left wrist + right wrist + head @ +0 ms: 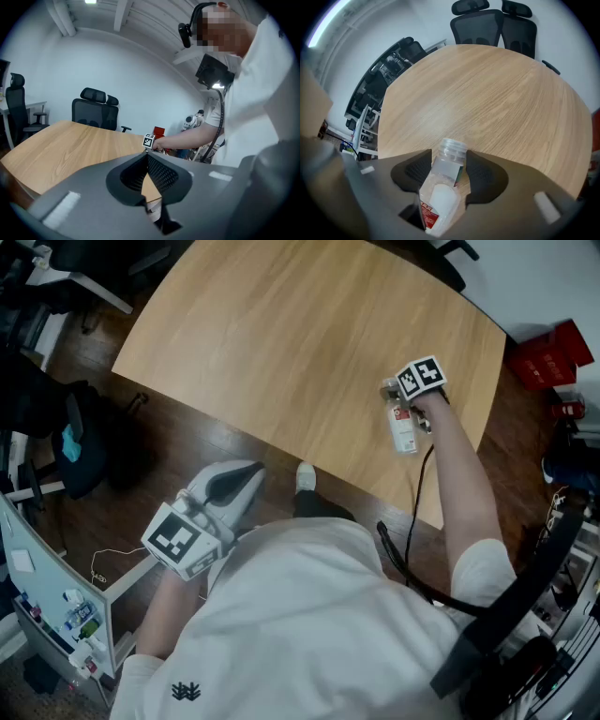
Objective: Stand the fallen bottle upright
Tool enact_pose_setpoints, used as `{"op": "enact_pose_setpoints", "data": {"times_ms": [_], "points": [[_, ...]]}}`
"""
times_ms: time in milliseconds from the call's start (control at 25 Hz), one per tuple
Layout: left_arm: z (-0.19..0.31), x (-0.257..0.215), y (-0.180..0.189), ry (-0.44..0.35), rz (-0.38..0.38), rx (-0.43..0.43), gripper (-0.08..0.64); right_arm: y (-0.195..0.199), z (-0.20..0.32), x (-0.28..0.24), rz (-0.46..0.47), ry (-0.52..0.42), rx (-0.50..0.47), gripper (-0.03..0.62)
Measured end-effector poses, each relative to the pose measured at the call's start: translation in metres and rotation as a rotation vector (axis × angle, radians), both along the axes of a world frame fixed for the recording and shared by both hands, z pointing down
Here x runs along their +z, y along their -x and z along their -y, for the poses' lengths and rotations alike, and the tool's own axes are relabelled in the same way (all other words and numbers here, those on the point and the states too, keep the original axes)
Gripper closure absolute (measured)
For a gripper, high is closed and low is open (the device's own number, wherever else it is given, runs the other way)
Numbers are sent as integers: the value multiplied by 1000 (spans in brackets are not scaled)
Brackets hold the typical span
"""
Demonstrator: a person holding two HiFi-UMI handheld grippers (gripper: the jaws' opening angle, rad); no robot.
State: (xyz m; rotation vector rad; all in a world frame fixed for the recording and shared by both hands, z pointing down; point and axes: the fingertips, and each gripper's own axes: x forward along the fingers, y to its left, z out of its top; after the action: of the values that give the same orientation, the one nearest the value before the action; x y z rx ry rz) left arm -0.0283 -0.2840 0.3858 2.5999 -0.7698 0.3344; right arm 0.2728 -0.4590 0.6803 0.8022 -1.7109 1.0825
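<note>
A clear plastic bottle (pixel 403 432) with a red and white label lies tilted near the right edge of the wooden table (pixel 281 343), its cap end pointing away from me. My right gripper (pixel 410 412) comes down on it steeply, its marker cube on top. In the right gripper view the bottle (pixel 439 190) runs between the two dark pads, which close on its shoulder just below the cap. My left gripper (pixel 251 472) hangs off the table over the floor by my body, its pads meeting tip to tip (pixel 146 158) with nothing held.
Black office chairs (pixel 487 23) stand at the table's far side. A red box (pixel 551 354) sits on the floor to the right. A cluttered desk (pixel 56 606) lies at lower left. The table's near edge (pixel 309 460) runs close to my feet.
</note>
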Motion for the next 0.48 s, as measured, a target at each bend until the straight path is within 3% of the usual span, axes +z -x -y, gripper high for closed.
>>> {"op": "enact_pose_setpoints", "data": {"times_ms": [80, 160, 280, 400, 480], "points": [[6, 3, -5, 5, 3, 6, 560, 0, 7, -6, 24, -45, 5, 372], [12, 4, -10, 7, 2, 12, 560, 2, 23, -30, 67, -176, 20, 391], [18, 4, -15, 10, -7, 26, 560, 6, 49, -100, 149, -520, 83, 394], [20, 2, -22, 10, -9, 51, 560, 6, 55, -162, 153, -892, 89, 397], [20, 2, -28, 7, -7, 74, 560, 3, 49, -187, 163, -1079, 115, 399]]}}
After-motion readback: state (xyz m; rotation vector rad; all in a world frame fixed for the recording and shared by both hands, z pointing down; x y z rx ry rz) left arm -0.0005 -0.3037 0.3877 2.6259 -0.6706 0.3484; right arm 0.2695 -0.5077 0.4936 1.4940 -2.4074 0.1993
